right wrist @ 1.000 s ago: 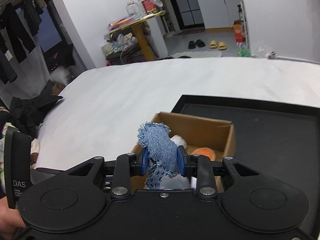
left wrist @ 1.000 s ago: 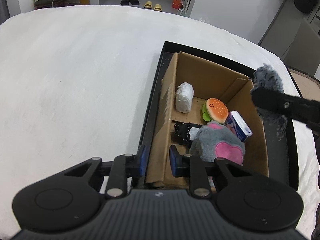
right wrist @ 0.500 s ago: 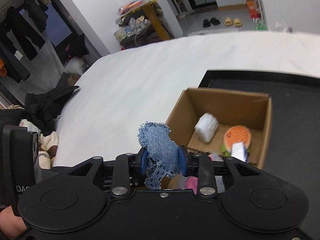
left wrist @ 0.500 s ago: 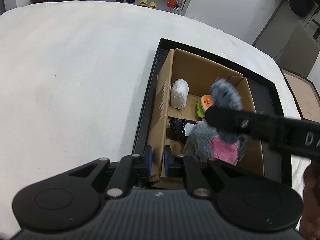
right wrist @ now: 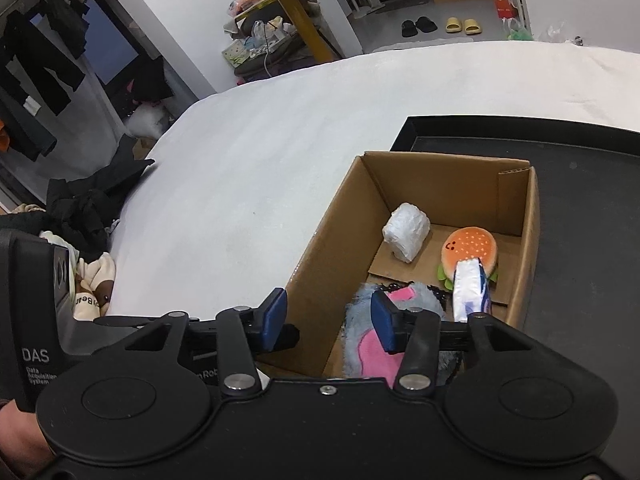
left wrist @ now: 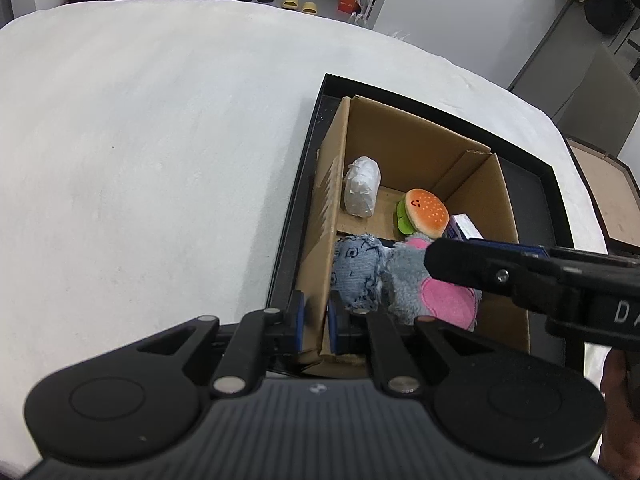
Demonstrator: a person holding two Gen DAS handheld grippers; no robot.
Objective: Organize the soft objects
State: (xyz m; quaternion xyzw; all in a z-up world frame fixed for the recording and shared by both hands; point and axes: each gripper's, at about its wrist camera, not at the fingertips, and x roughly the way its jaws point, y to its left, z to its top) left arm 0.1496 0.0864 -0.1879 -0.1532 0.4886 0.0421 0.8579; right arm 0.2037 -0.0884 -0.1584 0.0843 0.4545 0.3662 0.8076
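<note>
A cardboard box [left wrist: 404,140] stands in a black tray [left wrist: 532,196] on the white bed. In it lie a white wrapped bundle [left wrist: 362,192], a burger plush [left wrist: 426,212], a small carton [left wrist: 464,229], a grey and pink plush [left wrist: 436,292] and a blue denim piece [left wrist: 356,272]. My left gripper [left wrist: 316,322] is shut on the box's near wall. My right gripper [right wrist: 326,316] is open and empty above the box's near end; it also shows in the left wrist view [left wrist: 500,272]. The denim is hidden in the right wrist view.
The white bed [left wrist: 160,160] spreads left of the tray. Dark clothes [right wrist: 92,200] and a bear plush [right wrist: 90,296] lie beyond its edge. A yellow table [right wrist: 296,4] and slippers [right wrist: 440,24] are in the room behind.
My right gripper moved over the box, opened and let go of the denim piece, which now lies in the box beside the grey plush. My left gripper closed tighter on the box wall.
</note>
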